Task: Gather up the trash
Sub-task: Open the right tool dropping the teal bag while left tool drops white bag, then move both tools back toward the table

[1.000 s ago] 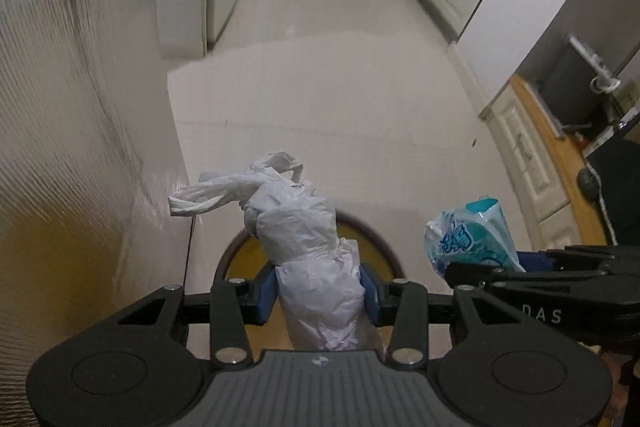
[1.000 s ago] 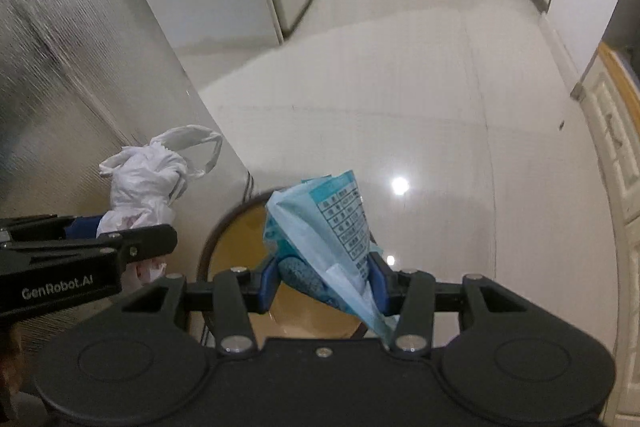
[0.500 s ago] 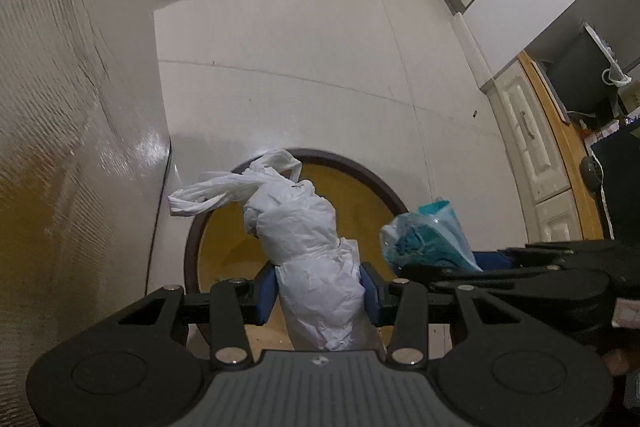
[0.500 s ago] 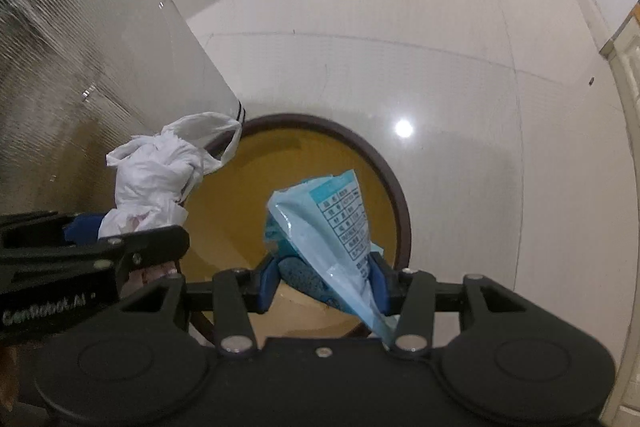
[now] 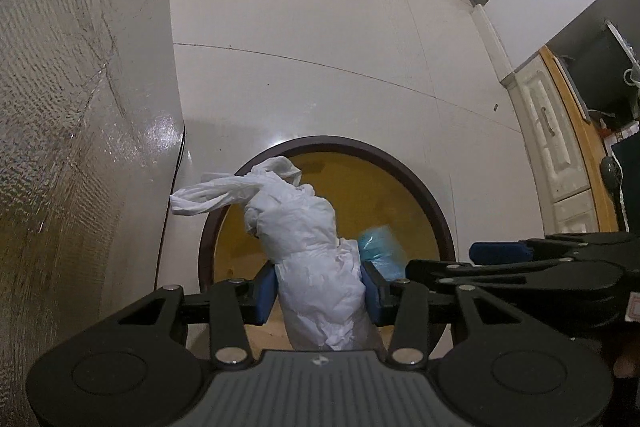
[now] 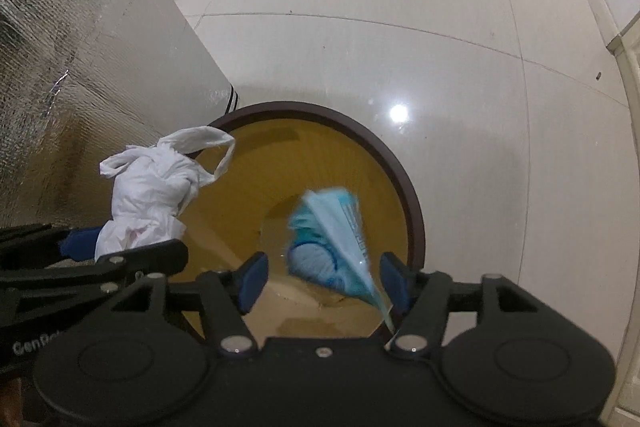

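Dropping both pieces of trash cleanly into the bin (image 6: 412,211) is the step in hand, and the pictures suggest it is half done. In the right wrist view the right gripper (image 6: 324,277) hangs over the round bin's yellow inside, its jaws opening with the blue wrapper (image 6: 332,227) between them but clear of both blue pads; the wrapper is blurred and looks to be falling toward the bin's centre. The one loose end is its thin tail at about 5 o'clock of the wrapper, which runs close by the right pad, so I would keep that gripper quiet and wide until the wrapper has dropped clear, rather than pulling away and dragging it over the rim. In the left wrist view the left gripper (image 5: 318,293) has its jaws narrow and clamped on the white crumpled bag (image 5: 316,255), which stands up between the pads. The bag's body sits over the bin's opening, but its loose loop (image 5: 208,197) reaches out past the rim at roughly 10 o'clock, toward the silvery textured panel (image 5: 60,107) just beside the bin. Judging by that, the left hand would do well to shift toward the bin's middle, at about 3 o'clock, before letting go, and to open wide in one go, since crumpled plastic tends to cling to a pad.
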`<state>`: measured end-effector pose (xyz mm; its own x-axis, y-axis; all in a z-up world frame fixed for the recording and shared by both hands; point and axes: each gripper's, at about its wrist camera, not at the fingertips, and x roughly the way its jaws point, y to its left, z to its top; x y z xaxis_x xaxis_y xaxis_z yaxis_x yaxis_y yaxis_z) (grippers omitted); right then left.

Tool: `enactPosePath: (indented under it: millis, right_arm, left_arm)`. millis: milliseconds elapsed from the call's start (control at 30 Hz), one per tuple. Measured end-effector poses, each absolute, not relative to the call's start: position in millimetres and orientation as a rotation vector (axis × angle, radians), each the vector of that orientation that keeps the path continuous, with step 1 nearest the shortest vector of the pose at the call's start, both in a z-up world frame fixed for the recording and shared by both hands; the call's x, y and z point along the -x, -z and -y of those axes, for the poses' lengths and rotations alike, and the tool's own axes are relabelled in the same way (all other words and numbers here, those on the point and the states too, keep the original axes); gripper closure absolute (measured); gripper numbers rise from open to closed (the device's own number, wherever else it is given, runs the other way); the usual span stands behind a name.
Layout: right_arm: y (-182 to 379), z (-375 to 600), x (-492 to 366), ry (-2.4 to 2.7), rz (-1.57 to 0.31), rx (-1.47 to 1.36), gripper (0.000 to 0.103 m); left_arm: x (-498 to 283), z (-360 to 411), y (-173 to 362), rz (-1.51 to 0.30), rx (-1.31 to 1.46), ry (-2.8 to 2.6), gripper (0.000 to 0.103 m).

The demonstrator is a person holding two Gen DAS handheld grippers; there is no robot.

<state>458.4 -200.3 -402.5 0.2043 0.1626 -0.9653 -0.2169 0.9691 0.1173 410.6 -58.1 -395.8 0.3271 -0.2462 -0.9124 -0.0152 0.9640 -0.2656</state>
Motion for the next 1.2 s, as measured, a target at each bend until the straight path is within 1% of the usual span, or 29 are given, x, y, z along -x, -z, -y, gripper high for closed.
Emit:
enactPosePath:
  millis: [233,267,300,367,433,500,600,633,867,967,1200]
  right_arm:
    - [411,213,-451,-0.259,-1.330,0.059,0.031]
    - [412,215,-450,-0.257,-1.328,0.057,0.029]
    - [412,217,-450,-0.254,-1.326,0.054,0.027]
    - [414,218,-449,-0.252,-1.322,0.050,0.020]
    - [414,220,-447,-0.257,-1.323,0.053,0.019]
    - [414,223,-445,-0.265,-1.324,0.059,0.015]
    - [416,223,-444,-0.272,-1.324,0.069,0.011]
    - [416,224,-444,-0.272,-1.324,0.071,0.007]
    - [418,231,-440,-0.250,-1.328,0.059,0.000]
    - [416,234,-437,-0.243,-1.324,0.059,0.000]
    - [404,242,-423,-0.226,-1.307,0.025,0.000]
  left_arm:
    - [-412,64,397,-1.220,0.203,0.179,0.057]
    - [-412,65,397,-1.218,0.196,0.177,0.053]
    - [-412,66,397,-1.218,0.190,0.170,0.046]
    - [-414,66,397,-1.226,0.175,0.167,0.039]
    - [-415,66,398,-1.240,0.153,0.156,0.034]
    - [-416,66,399,-1.263,0.118,0.143,0.024]
    - [-416,64,401,-1.295,0.072,0.119,0.020]
    - [-417,63,401,-1.306,0.065,0.107,0.019]
    - [-417,53,400,-1.340,0.056,0.066,0.004]
    - [-416,51,395,-1.341,0.061,0.065,0.000]
    - [-409,50,382,-1.329,0.053,0.051,0.000]
